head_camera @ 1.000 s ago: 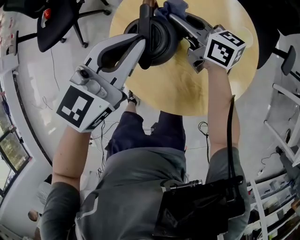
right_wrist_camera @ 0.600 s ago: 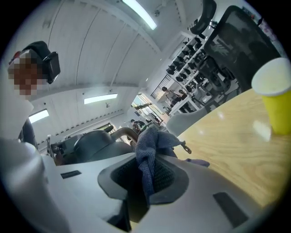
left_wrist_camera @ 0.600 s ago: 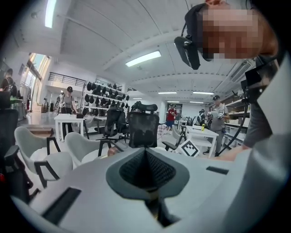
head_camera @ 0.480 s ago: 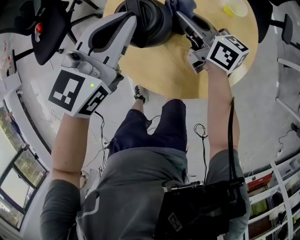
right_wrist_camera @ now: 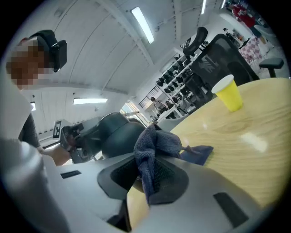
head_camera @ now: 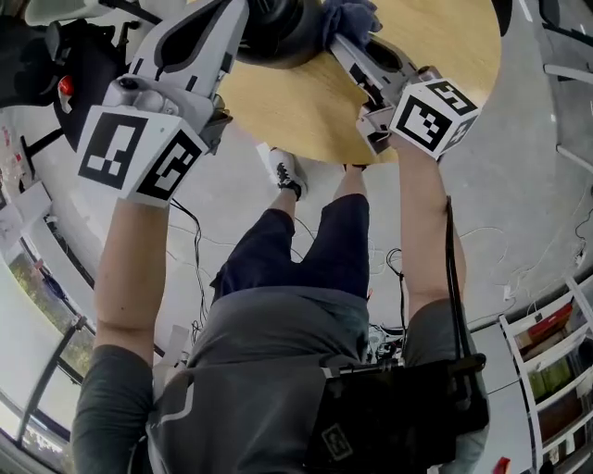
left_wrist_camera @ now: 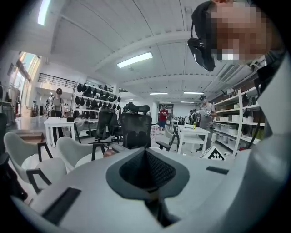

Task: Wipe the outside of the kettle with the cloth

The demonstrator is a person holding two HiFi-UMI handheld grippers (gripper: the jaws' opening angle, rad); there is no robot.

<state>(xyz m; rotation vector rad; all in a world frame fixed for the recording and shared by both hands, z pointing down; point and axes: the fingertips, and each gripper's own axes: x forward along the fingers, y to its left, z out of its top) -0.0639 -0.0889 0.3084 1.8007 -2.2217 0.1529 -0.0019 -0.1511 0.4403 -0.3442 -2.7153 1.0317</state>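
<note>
A dark round kettle (head_camera: 278, 30) is at the top edge of the head view, over the round wooden table (head_camera: 306, 102). My left gripper (head_camera: 239, 20) reaches it from the left, and its jaws are shut on the kettle's handle. In the left gripper view the left gripper (left_wrist_camera: 145, 152) hides the kettle. My right gripper (head_camera: 347, 42) is shut on a blue-grey cloth (head_camera: 352, 17). The bunched cloth (right_wrist_camera: 152, 150) lies against the kettle's (right_wrist_camera: 119, 136) right side, with one corner trailing on the table (right_wrist_camera: 236, 145).
A yellow cup (right_wrist_camera: 226, 93) stands further along the table. A black office chair (head_camera: 79, 56) is on the floor to the left and shelves (head_camera: 556, 361) are to the right. Cables (head_camera: 398, 264) lie by the person's feet. Chairs, white tables and people fill the room beyond.
The head view has tipped down, so table, kettle and both grippers sit nearer the top edge. The cloth was at the kettle's far side and is now against its right side.
</note>
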